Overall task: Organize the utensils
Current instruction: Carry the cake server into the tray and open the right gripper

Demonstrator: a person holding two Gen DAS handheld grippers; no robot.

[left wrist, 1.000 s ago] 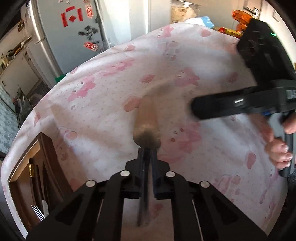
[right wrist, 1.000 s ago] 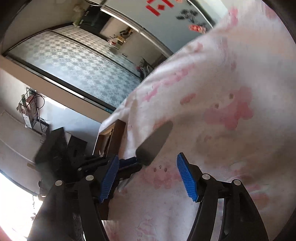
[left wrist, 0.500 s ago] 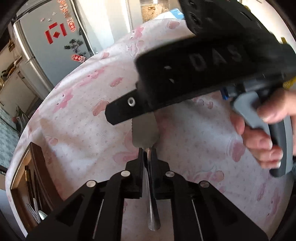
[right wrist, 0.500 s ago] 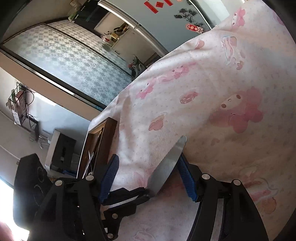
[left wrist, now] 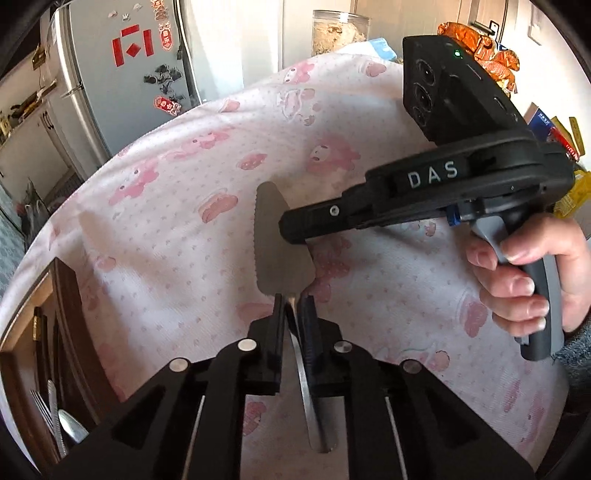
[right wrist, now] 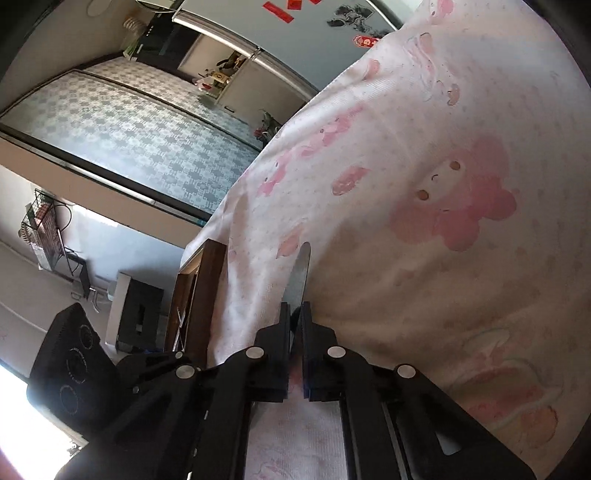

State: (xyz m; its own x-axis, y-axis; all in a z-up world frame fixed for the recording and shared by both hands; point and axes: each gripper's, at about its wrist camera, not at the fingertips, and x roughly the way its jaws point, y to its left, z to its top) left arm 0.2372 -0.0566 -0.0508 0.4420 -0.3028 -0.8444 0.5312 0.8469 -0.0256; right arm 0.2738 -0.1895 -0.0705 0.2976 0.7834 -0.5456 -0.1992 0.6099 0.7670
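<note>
A cake server (left wrist: 282,243) is held above a cloth-covered table (left wrist: 184,229) at the centre of the left wrist frame, its blade toward the top and its handle running down to the lower centre. The handle is flanked by the left gripper (left wrist: 291,314) at lower centre. The blade's right edge is met by the right gripper (left wrist: 295,230), entering from the right, with a hand (left wrist: 517,280) behind it at the right edge. A utensil tray (left wrist: 33,350) is set at the lower left, with a fork (left wrist: 44,410) in it. A refrigerator (left wrist: 122,74) stands at upper left, behind the table. A jar (left wrist: 340,31) is placed at top centre.
</note>
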